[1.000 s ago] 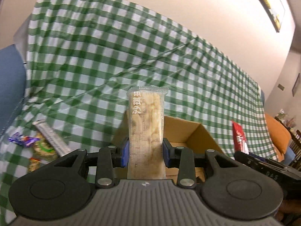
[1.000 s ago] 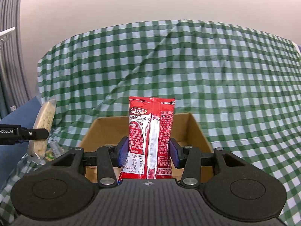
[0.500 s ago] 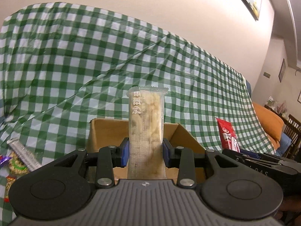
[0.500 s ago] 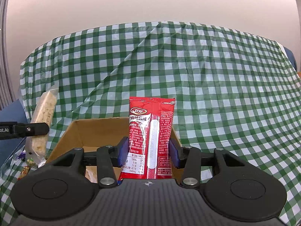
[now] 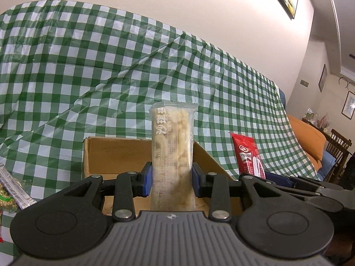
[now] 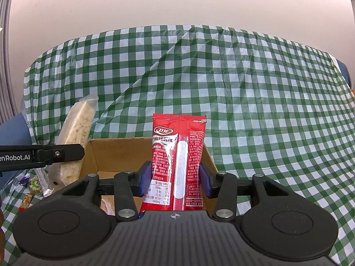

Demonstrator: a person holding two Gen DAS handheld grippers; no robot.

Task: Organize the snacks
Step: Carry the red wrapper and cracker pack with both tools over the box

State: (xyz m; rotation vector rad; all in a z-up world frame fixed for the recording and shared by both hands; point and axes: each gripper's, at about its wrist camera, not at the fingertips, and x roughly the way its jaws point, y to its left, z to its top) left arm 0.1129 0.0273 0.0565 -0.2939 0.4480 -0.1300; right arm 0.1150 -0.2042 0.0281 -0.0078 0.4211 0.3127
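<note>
My left gripper (image 5: 172,180) is shut on a clear packet of pale beige snack (image 5: 172,153), held upright over the near edge of an open cardboard box (image 5: 115,155). My right gripper (image 6: 175,181) is shut on a red snack packet (image 6: 177,161), upright above the same box (image 6: 119,153). In the right wrist view the beige packet (image 6: 76,133) and the left gripper's finger (image 6: 44,154) hang at the box's left side. In the left wrist view the red packet (image 5: 247,155) shows at the box's right side.
A green and white checked cloth (image 6: 244,88) covers the surface and rises behind the box. Several small loose snacks (image 6: 33,184) lie left of the box; they also show in the left wrist view (image 5: 11,190). An orange cushion (image 5: 308,137) and chairs are far right.
Both grippers have moved in toward the box with their packets. The box has shifted from right of centre to centre in the left wrist view, and the two packets are closer together.
</note>
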